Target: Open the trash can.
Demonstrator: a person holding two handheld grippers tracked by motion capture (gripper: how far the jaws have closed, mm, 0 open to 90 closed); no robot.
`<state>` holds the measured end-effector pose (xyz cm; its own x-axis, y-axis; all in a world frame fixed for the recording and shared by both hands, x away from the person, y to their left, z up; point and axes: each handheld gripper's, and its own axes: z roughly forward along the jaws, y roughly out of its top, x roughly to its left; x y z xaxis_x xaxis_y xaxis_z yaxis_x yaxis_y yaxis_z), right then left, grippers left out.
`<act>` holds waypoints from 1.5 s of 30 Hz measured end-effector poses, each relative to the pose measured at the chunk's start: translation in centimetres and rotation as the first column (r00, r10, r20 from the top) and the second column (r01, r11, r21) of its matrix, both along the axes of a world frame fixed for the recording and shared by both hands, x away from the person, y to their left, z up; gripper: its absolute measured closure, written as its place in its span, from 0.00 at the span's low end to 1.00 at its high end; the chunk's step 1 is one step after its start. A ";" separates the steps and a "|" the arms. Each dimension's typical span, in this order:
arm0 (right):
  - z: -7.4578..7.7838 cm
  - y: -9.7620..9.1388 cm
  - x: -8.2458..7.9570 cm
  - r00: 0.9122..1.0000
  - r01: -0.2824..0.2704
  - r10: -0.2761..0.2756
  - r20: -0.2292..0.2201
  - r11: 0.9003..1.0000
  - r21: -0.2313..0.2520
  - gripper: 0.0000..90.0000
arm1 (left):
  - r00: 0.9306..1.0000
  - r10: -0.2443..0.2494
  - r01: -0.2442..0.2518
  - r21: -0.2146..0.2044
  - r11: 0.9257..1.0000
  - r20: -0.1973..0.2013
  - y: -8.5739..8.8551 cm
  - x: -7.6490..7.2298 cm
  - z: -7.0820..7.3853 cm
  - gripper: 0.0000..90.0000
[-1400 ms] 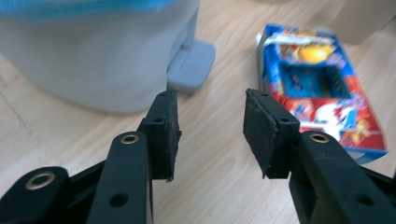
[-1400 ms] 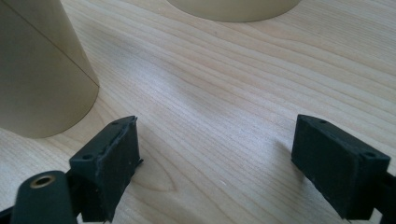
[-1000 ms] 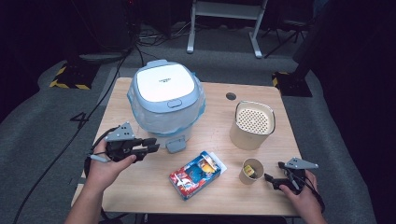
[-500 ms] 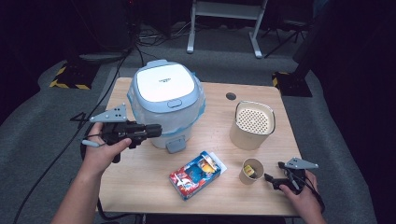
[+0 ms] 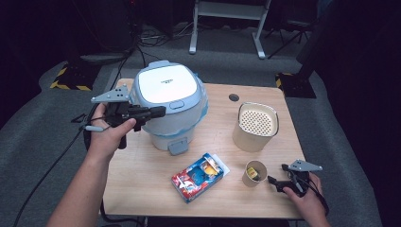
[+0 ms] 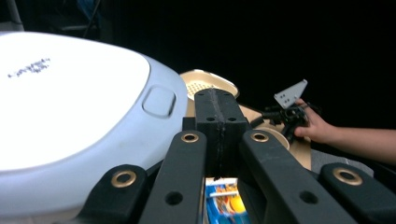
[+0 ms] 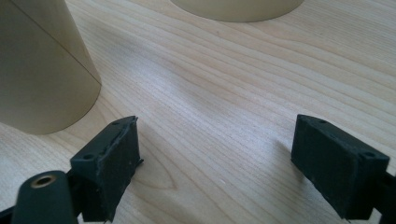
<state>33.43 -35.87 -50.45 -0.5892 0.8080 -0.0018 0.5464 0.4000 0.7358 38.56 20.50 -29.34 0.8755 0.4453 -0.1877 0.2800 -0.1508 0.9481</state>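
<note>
Nearest the person, the right gripper (image 5: pixel 275 181) is resting low on the table (image 5: pixel 142 189) at its near right corner, held in the right hand (image 5: pixel 306 198). Its jaws are standing wide apart with bare wood between them, gripping nothing. Just beside its left jaw in the right gripper view, a small paper cup (image 7: pixel 42 70) is standing upright, apart from the pad; from above the cup (image 5: pixel 256 173) is showing something yellow inside.

To the left of the cup, a colourful box (image 5: pixel 199 176) is lying flat on the table near the front edge.

Farther in, the left hand (image 5: pixel 106 137) is holding the left gripper (image 5: pixel 160 111) level above the table, pointing toward the cooker (image 5: pixel 168 106). Its jaws have just been closing and are now pressed together, pad against pad, with nothing between them. The tips are hovering at the left edge of the cooker's lid (image 6: pixel 70 112), just beside it; whether they are touching it I cannot tell.

The cooker is sitting at the table's far left with its lid down. To its right, well apart, a beige pot (image 5: pixel 256 126) with a perforated top is standing upright.
</note>
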 end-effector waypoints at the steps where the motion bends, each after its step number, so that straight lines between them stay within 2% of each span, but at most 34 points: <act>1: 0.0 0.0 0.0 1.000 0.000 0.000 0.000 1.000 0.000 0.17 | 1.000 0.010 -0.010 0.006 1.000 -0.002 -0.3 0.1 0.2 1.00; 6: 0.0 0.0 0.0 1.000 0.000 0.000 0.000 1.000 0.000 0.17 | 1.000 0.016 -0.016 0.030 0.999 0.002 -1.1 0.9 0.5 1.00; 7: 0.0 0.0 0.0 1.000 0.000 0.000 0.000 1.000 0.000 0.17 | 1.000 0.015 -0.015 0.045 0.999 0.000 -1.5 1.2 0.6 1.00; 13: 0.0 0.0 0.0 1.000 0.000 0.000 0.000 1.000 0.000 0.17 | 0.999 0.034 -0.034 0.073 0.997 0.000 -2.5 2.0 0.4 1.00; 16: 0.0 0.0 0.0 1.000 0.000 0.000 0.000 1.000 0.000 0.17 | 0.999 0.054 -0.054 0.093 0.994 0.001 -2.7 2.3 0.2 1.00; 17: 0.0 0.0 0.0 1.000 0.000 0.000 0.000 1.000 0.000 0.17 | 0.997 0.076 -0.076 0.114 0.991 0.003 -2.8 2.6 0.1 1.00; 19: 0.0 0.0 0.0 1.000 0.000 0.000 0.000 1.000 0.000 0.17 | 0.996 0.090 -0.090 0.125 0.988 0.001 -2.9 2.7 -0.1 1.00; 23: 0.0 0.0 0.0 1.000 -0.001 0.001 0.000 1.000 -0.001 0.17 | 0.995 0.093 -0.095 0.156 0.983 0.021 -3.3 2.7 0.0 1.00; 28: 0.0 0.0 0.0 1.000 -0.001 0.001 0.000 1.000 -0.001 0.17 | 0.995 0.095 -0.098 0.167 0.981 0.029 -3.6 2.9 0.0 1.00; 32: 0.0 0.0 0.0 1.000 -0.001 0.001 0.000 1.000 -0.001 0.17 | 0.992 0.098 -0.112 0.185 0.976 0.081 -3.8 2.9 0.0 1.00; 39: 0.0 0.0 0.0 1.000 -0.001 0.001 0.000 1.000 -0.001 0.17 | 0.990 0.099 -0.119 0.227 0.967 0.098 -4.2 2.6 0.1 1.00; 44: 0.0 0.0 0.0 1.000 -0.001 0.001 0.000 1.000 -0.001 0.17 | 0.990 0.098 -0.119 0.231 0.966 0.098 -4.2 2.6 0.1 1.00; 45: 0.0 0.0 0.0 1.000 -0.001 0.001 0.000 1.000 -0.001 0.17 | 0.992 0.089 -0.107 0.225 0.968 0.092 -4.2 2.6 0.1 1.00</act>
<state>33.43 -35.88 -50.45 -0.5899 0.8075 -0.0023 0.5461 0.4010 0.7355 41.11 16.25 -29.29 0.8335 0.5525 -0.0012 0.2281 -0.3421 0.9116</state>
